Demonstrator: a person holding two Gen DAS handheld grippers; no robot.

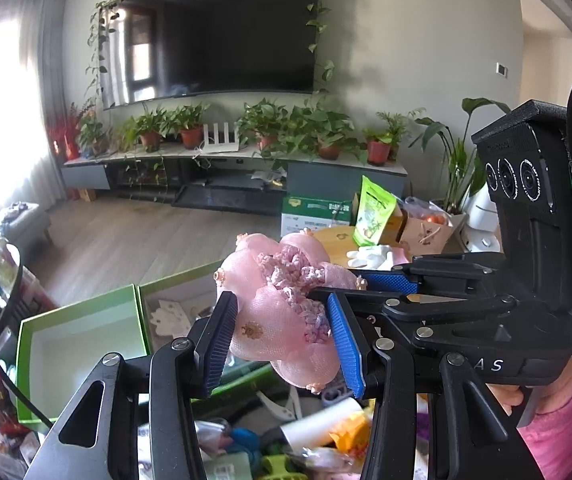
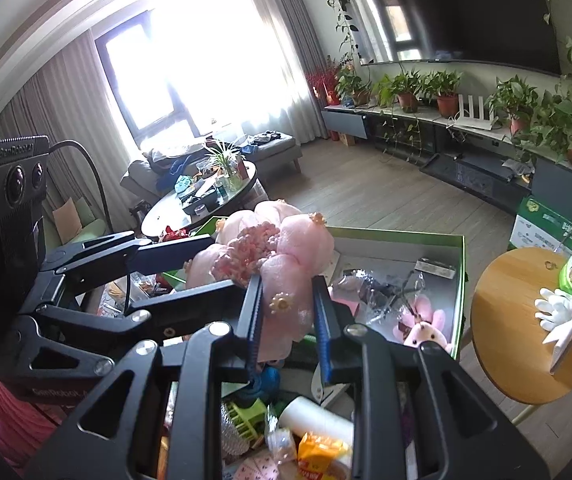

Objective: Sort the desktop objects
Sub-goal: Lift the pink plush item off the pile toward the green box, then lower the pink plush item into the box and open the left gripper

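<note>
one pink flower (image 1: 282,308), two grippers — two green boxes (image 1: 82,344)

Right gripper (image 2: 287,316) clamps pink flower cushion (image 2: 270,256) | left gripper (image 2: 190,246) grips its far side | green box (image 2: 461,280) beneath

In the right wrist view the flower-shaped cushion (image 2: 270,264) hangs at centre above the clutter; the open box (image 2: 459,280) lies behind it toward 2 o'clock, the round wooden table (image 2: 501,344) at 3 o'clock, the glass coffee table (image 2: 158,216) at 10 o'clock
</note>
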